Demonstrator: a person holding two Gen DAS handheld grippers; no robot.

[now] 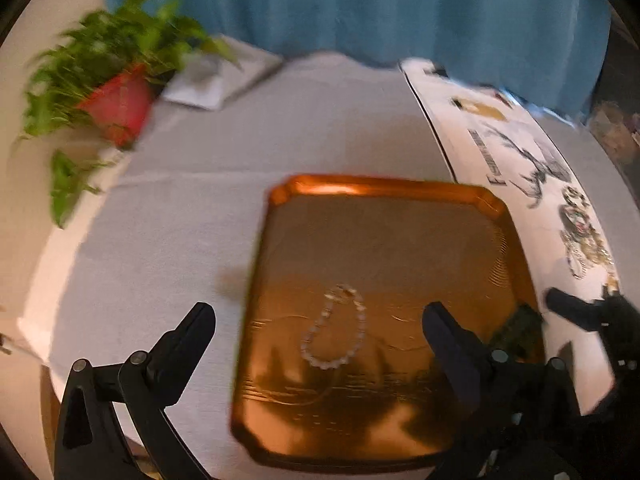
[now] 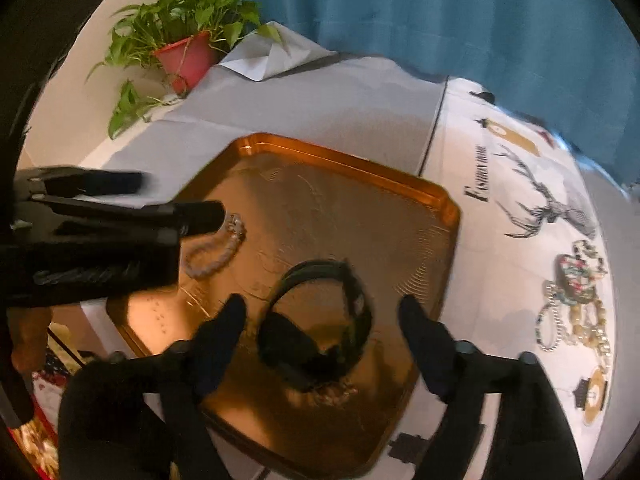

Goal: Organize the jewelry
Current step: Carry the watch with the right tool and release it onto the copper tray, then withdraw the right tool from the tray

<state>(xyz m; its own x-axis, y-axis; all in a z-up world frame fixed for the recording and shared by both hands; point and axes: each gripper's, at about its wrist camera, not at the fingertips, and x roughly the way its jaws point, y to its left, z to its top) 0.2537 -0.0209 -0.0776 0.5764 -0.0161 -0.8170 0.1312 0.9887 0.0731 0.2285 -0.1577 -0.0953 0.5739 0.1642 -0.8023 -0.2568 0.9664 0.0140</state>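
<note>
Table (image 2: 360, 92) under grey cloth: copper tray (image 2: 400, 184) ahead of the right claw (image 2: 322, 312); printed white cloth (image 2: 500, 248) with jewelry heap (image 2: 576, 300) to its right; potted plant (image 2: 184, 40) far left.

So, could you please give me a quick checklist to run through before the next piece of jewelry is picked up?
1. Left gripper open, nothing between its fingers: ok.
2. Right gripper open, nothing gripped: ok.
3. Beaded bracelet lying inside the gold tray: ok.
4. Dark bracelet lying inside the tray: ok.
5. Jewelry pile on the printed cloth right of the tray, unsorted: not ok.
6. Pieces in the pile untangled: cannot tell.
</note>
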